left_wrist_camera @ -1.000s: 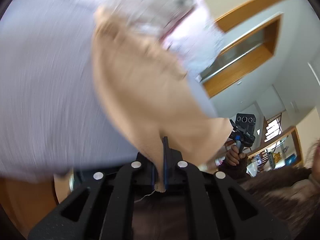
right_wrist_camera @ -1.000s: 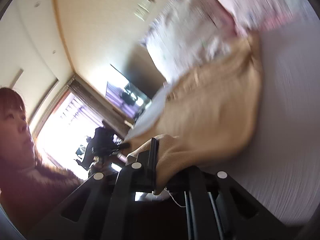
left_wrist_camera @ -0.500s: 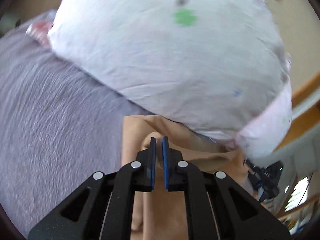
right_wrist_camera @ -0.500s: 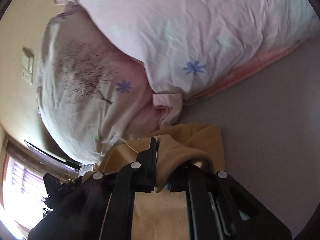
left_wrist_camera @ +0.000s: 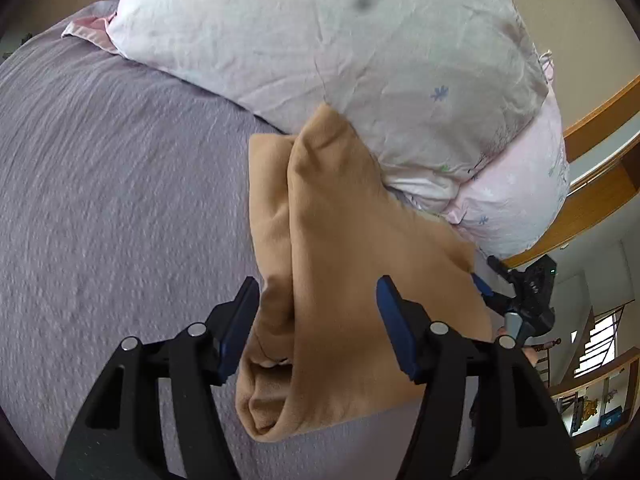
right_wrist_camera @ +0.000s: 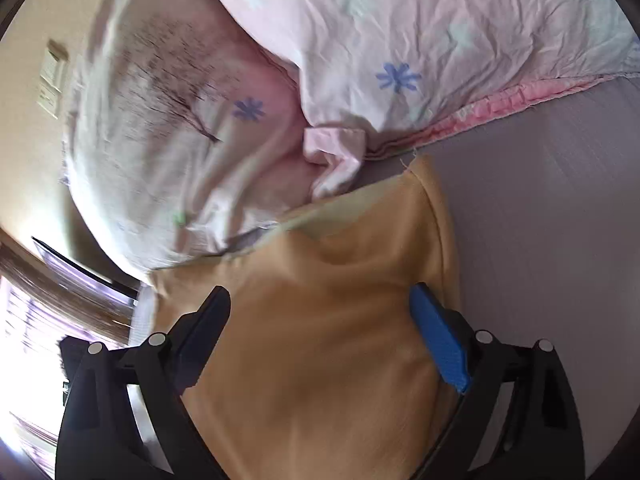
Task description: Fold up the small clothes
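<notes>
A tan fleece garment (left_wrist_camera: 340, 260) lies folded lengthwise on the purple bedspread (left_wrist_camera: 100, 200), its far end against the pillows. My left gripper (left_wrist_camera: 318, 300) is open, its blue-padded fingers standing either side of the garment's near part, holding nothing. In the right wrist view the same garment (right_wrist_camera: 320, 340) lies flat under my right gripper (right_wrist_camera: 320, 312), which is open with its fingers wide on either side. The right gripper also shows at the garment's far side in the left wrist view (left_wrist_camera: 524, 296).
Two floral pillows (left_wrist_camera: 360, 52) lie stacked at the head of the bed, also in the right wrist view (right_wrist_camera: 400, 40). A wooden headboard or frame (left_wrist_camera: 592, 196) runs at the right. The bedspread (right_wrist_camera: 560, 220) stretches to the right.
Both grippers have opened and let go of the garment. It was held up in the air, was brought down towards the pillows, and now lies folded on the bed.
</notes>
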